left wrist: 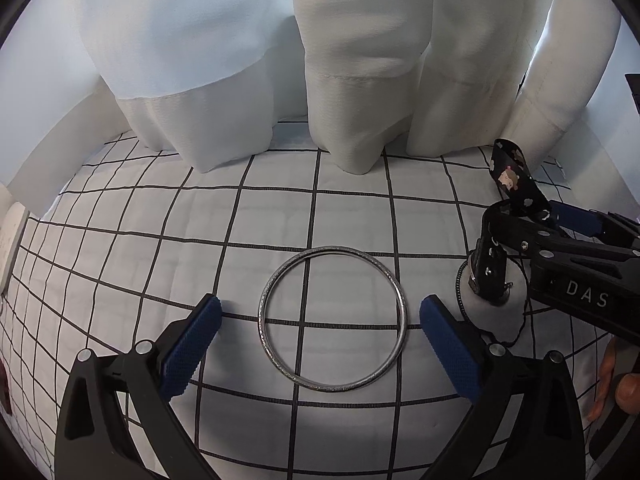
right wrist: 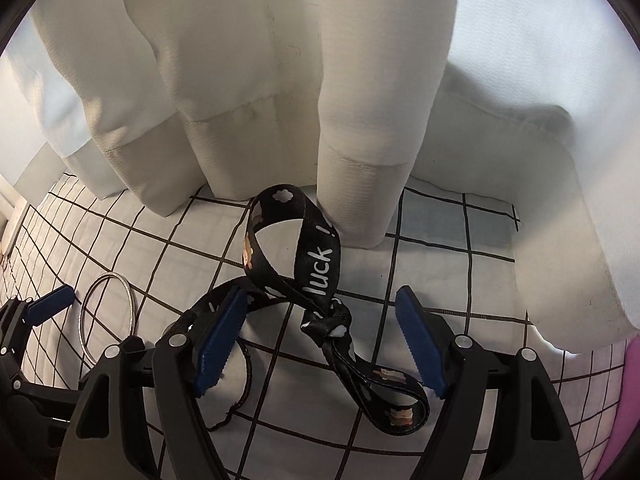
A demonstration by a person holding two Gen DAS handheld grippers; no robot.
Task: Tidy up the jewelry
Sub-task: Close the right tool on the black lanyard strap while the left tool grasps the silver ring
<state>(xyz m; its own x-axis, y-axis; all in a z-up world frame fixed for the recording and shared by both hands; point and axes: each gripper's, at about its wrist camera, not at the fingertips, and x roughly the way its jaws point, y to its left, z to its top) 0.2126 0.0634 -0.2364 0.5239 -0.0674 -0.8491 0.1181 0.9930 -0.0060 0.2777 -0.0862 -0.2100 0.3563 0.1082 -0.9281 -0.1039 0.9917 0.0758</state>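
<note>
A silver bangle [left wrist: 332, 320] lies flat on the white cloth with a black grid [left wrist: 160, 240]. My left gripper [left wrist: 320, 306] hangs over it, open, one blue pad on either side of the ring and touching nothing. In the right wrist view a black printed strap [right wrist: 316, 264] with a knot [right wrist: 330, 320] in its middle lies looped on the cloth. My right gripper [right wrist: 322, 292] stands open around it, with the knot between the pads and neither pad pressing on it. The bangle [right wrist: 106, 312] appears again at the left of this view.
White curtains [left wrist: 360, 80] hang down onto the cloth along the back. A thin black cord [right wrist: 244, 376] lies by the right gripper's left finger. A pink thing [right wrist: 630, 400] shows at the far right edge. A person's fingers [left wrist: 616, 384] hold the right gripper's handle.
</note>
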